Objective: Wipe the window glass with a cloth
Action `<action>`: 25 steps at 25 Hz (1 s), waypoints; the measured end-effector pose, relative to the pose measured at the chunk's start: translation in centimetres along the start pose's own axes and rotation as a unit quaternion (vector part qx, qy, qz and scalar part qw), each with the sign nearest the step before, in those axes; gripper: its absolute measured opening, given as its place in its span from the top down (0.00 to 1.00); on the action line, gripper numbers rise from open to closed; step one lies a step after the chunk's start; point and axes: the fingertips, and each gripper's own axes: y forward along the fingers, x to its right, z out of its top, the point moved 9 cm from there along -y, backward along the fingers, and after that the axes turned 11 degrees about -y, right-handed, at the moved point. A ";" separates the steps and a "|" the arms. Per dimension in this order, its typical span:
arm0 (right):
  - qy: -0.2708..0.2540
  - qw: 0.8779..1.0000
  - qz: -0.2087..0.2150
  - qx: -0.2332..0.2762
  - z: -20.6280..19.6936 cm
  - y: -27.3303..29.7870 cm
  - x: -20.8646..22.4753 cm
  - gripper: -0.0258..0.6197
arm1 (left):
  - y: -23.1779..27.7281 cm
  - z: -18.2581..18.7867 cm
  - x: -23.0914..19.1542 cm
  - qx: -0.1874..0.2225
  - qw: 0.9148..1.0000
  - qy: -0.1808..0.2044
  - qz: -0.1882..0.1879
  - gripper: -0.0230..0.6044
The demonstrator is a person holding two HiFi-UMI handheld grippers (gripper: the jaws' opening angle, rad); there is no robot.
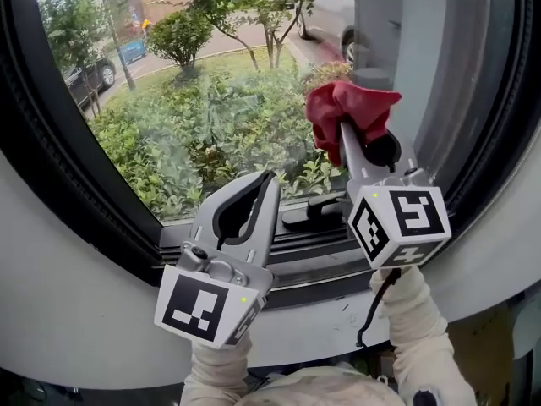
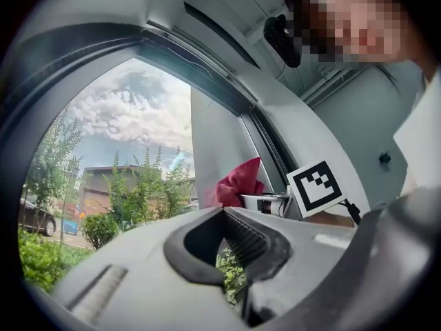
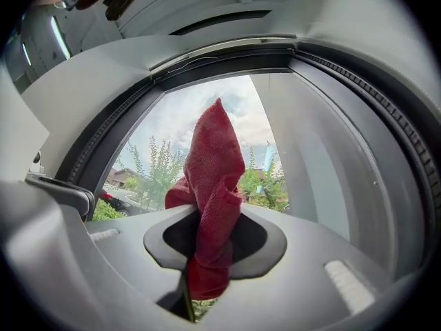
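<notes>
Only right gripper's (image 3: 213,219) view shows red cloth (image 3: 217,157) clamped between its jaws; left gripper (image 1: 270,178) closed, empty.

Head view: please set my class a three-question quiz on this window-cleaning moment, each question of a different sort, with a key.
1. True or false: the left gripper holds the cloth.
2. Outside the window glass are: A snow; B green shrubs and parked cars; C a brick wall.
3. Fill in: the right gripper has its jaws shut on a ____ cloth.
Key: 1 false; 2 B; 3 red.
</notes>
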 end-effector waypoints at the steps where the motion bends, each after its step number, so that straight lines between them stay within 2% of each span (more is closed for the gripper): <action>1: 0.004 1.000 -0.002 0.000 0.1 0.1 -0.7 0.78 | -0.7 0.1 -0.6 0.000 1.000 -0.001 0.002 0.96; 11: 0.010 1.000 0.008 0.008 2.1 2.0 -8.1 0.78 | -5.8 1.4 -4.6 0.000 1.000 0.002 0.011 0.96; 19: 0.001 1.000 0.029 0.011 3.8 3.0 -11.4 0.78 | -7.6 2.2 -5.7 0.008 1.000 -0.003 0.011 0.96; 25: -0.014 0.999 0.033 0.001 1.6 2.2 -12.6 0.78 | -7.9 1.7 -5.4 0.004 1.000 -0.007 0.013 0.96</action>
